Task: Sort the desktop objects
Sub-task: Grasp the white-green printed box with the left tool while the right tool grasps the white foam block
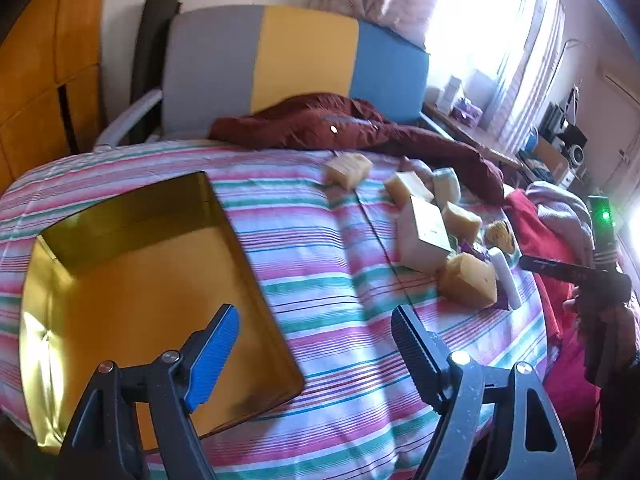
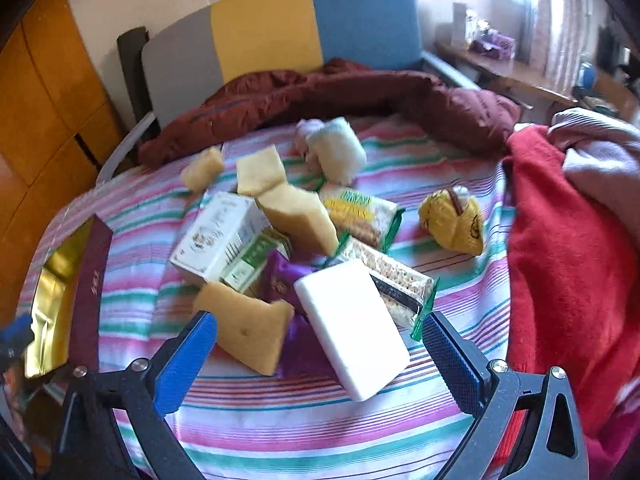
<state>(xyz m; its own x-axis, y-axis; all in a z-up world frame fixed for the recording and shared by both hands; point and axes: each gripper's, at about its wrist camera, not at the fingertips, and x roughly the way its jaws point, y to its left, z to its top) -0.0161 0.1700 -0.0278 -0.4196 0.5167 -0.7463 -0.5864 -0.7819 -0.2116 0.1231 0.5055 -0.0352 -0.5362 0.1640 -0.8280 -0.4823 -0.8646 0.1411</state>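
Showing the start of a sort: the right gripper (image 2: 318,354) hangs with its jaws spread wide and empty over a heap of small goods on the striped pink, green and white cloth (image 2: 280,432). Nearest its fingers lie a flat white rectangular block (image 2: 352,332) and a yellow porous sponge wedge (image 2: 248,330), touching each other atop a purple foil wrapper (image 2: 280,280). The block looks stiff, smooth and possibly slippery, so it is best taken across its narrow sides; the sponge looks light and soft, and should yield under any pinch. The left gripper (image 1: 316,350), likewise spread and holding nothing, hovers over the near right edge of the empty gold-lined open box (image 1: 120,264), which sits well apart from the heap
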